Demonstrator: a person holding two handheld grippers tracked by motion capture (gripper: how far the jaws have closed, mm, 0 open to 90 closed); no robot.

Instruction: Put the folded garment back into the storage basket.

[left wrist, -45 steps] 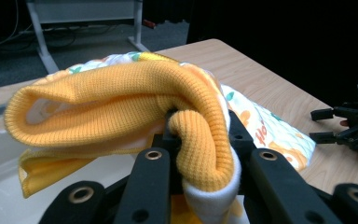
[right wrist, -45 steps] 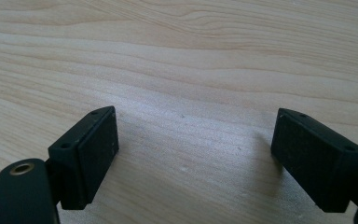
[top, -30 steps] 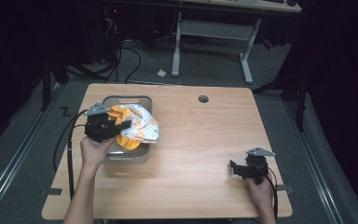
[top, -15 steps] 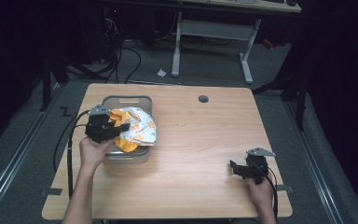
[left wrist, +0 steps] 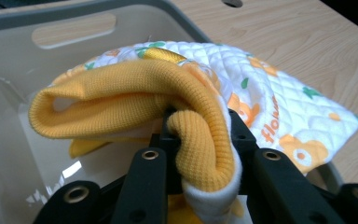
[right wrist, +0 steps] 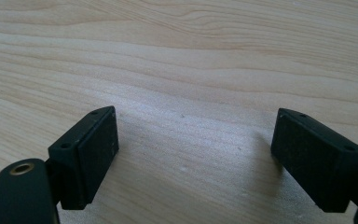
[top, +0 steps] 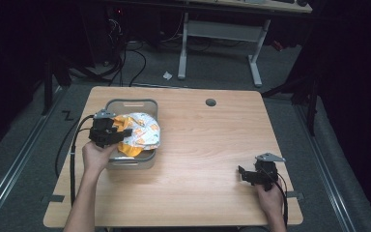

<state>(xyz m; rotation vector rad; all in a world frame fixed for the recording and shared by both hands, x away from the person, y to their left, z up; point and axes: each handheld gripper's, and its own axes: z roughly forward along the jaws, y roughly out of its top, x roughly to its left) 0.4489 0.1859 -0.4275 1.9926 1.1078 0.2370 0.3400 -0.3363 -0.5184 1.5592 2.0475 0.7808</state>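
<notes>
Right gripper rests idle at the near right of the wooden table, well apart from the work; in the right gripper view its jaws stand wide apart with nothing but bare wood grain between them, so it looks parked while the other hand does the job. Left gripper is over the near rim of the grey plastic bin, jaws pinched tight on the yellow ribbed cuff of a quilted baby garment, white with an orange flower print. Gripping the thick folded cuff probably gives a firmer hold than the thin quilted panel. The garment hangs bunched from the jaws, partly inside the bin, with its printed side spilling over the bin's right wall toward the tabletop; likely being lowered in, not yet released. Table has a round cable hole near the far edge. Beyond it: grey floor, loose black cables, the white legs of another desk, dark room.
</notes>
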